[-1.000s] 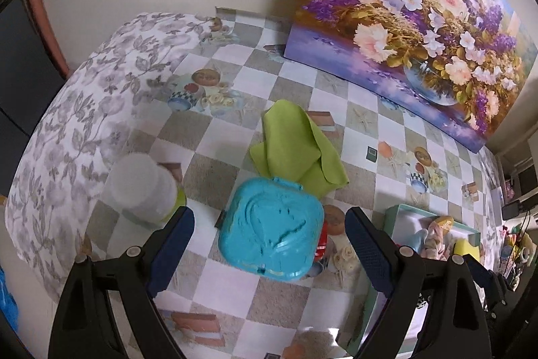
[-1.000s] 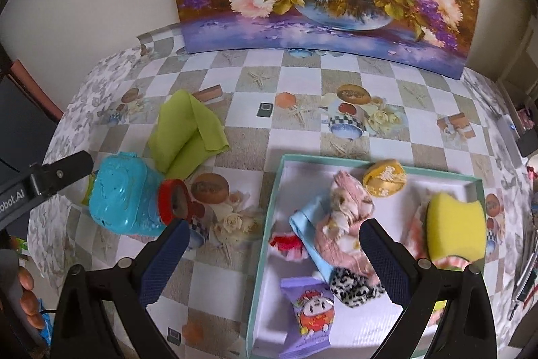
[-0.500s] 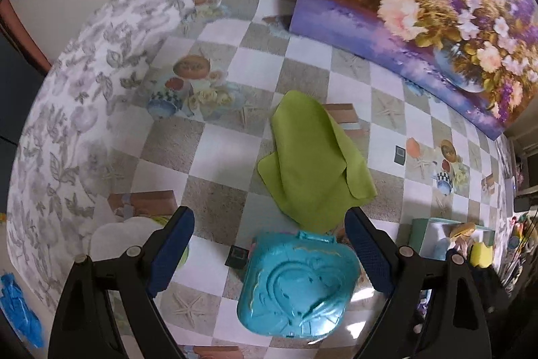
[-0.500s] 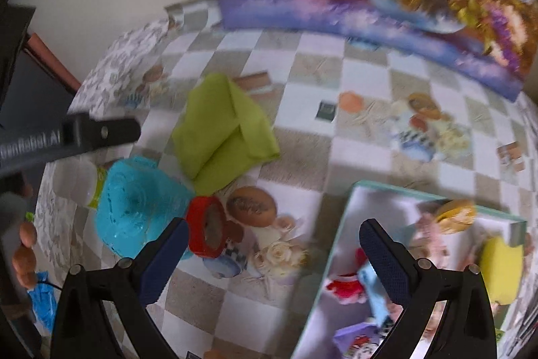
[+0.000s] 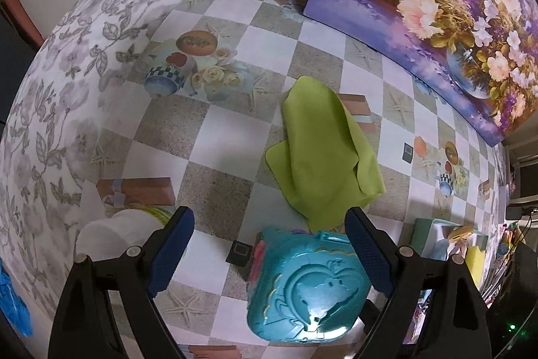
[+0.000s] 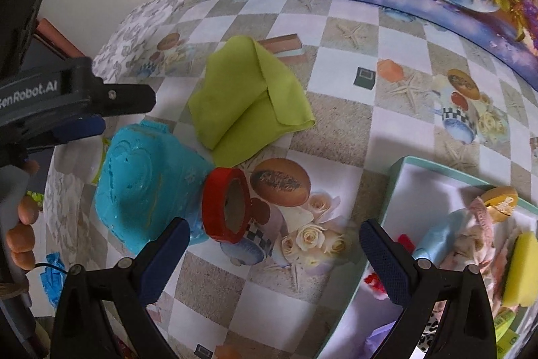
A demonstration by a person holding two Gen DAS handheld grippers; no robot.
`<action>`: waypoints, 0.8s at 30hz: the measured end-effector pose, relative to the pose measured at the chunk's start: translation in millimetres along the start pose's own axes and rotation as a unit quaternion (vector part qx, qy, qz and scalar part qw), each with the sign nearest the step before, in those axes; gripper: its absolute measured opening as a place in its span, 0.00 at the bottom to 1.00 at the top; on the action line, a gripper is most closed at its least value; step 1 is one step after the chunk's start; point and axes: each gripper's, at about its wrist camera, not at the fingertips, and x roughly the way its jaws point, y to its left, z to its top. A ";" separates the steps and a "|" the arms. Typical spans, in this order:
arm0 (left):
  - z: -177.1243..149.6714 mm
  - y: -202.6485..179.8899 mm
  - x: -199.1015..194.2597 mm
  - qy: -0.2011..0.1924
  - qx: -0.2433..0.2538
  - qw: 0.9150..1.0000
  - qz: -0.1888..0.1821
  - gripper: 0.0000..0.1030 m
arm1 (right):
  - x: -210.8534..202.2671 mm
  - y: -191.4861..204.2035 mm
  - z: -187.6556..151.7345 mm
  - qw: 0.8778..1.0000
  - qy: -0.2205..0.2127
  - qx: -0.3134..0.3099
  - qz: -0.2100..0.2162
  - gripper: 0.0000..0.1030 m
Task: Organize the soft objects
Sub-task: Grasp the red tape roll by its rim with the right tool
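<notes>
A: Where does the green cloth [image 5: 322,157] lie, and what is its form?

B: It lies on the tabletop [image 5: 215,130], loosely folded, with one flap turned over the rest. The fabric is thin, smooth and matte. It is beside the turquoise plastic case [image 5: 307,288], which is rigid and glossy with a heart moulded in relief on its lid.

A: What is the state of the left gripper [image 5: 269,241]?

B: Its jaws stand wide apart with nothing between the blue ribbed pads. It hangs above the gap between the case and a white translucent bottle [image 5: 111,238].

A: And the right gripper [image 6: 270,244]?

B: Its jaws are also wide apart and empty. Below it the oilcloth shows a printed pattern of checks, roses and starfish. A red tape roll [image 6: 227,204] stands on edge against the turquoise case.

A: What does the tray [image 6: 396,177] hold?

B: The shallow rectangular tray has a teal rim and a white floor. It holds a yellow porous sponge [image 6: 519,268], a pink plush toy [image 6: 470,234], a light blue cloth [image 6: 437,241] and a round yellow piece [image 6: 499,199].

A: What stands behind?

B: A flat canvas painting of flowers [image 5: 437,5] leans against the wall.
</notes>
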 end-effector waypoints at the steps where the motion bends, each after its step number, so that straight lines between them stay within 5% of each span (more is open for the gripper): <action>1: 0.0 0.9 -0.1 0.000 0.000 1.000 0.000 0.89 | 1.3 0.2 -0.2 1.000 0.002 0.000 0.002 0.99; 7: 0.1 3.5 -0.6 0.000 -0.001 1.000 -0.002 0.89 | 8.4 1.5 -3.5 1.000 0.008 -0.001 0.019 0.95; 24: 5.8 -1.9 9.4 0.009 0.006 1.000 0.003 0.89 | 6.3 0.0 -0.9 0.995 -0.016 -0.001 0.098 0.32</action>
